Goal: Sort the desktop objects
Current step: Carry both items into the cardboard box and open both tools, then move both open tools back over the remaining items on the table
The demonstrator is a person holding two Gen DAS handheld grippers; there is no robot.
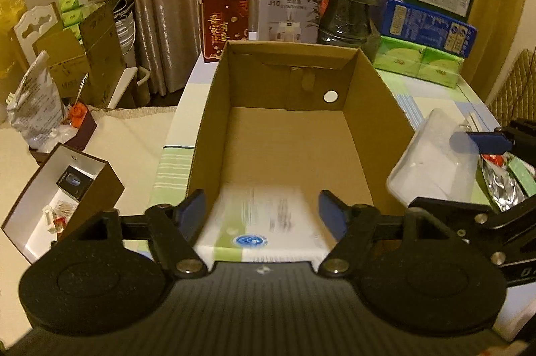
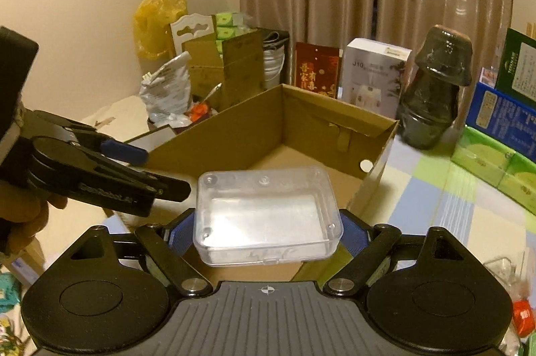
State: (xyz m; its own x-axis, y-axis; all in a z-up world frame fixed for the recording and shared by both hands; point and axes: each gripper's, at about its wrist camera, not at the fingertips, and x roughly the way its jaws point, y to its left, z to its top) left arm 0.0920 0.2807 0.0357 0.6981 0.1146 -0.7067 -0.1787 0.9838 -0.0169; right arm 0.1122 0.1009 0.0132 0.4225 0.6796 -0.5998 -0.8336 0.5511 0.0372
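Fingers of the right gripper (image 2: 268, 230) are clamping a clear plastic case (image 2: 268, 215) above the cardboard box (image 1: 288, 124) on the tabletop (image 1: 435, 101), apparently for dropping in. Fingers of the left gripper (image 1: 261, 217) are standing spread around a white carton (image 1: 264, 218) blurring at the box's near end, seemingly just let go.

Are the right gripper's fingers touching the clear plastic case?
Touching: in the right wrist view the blue pads press both ends of the clear plastic case, held above the cardboard box.

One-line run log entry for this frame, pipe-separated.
left hand-held gripper: open, white box between fingers, at cardboard box | right hand-held gripper: shut on clear plastic case, over cardboard box | phase: placing
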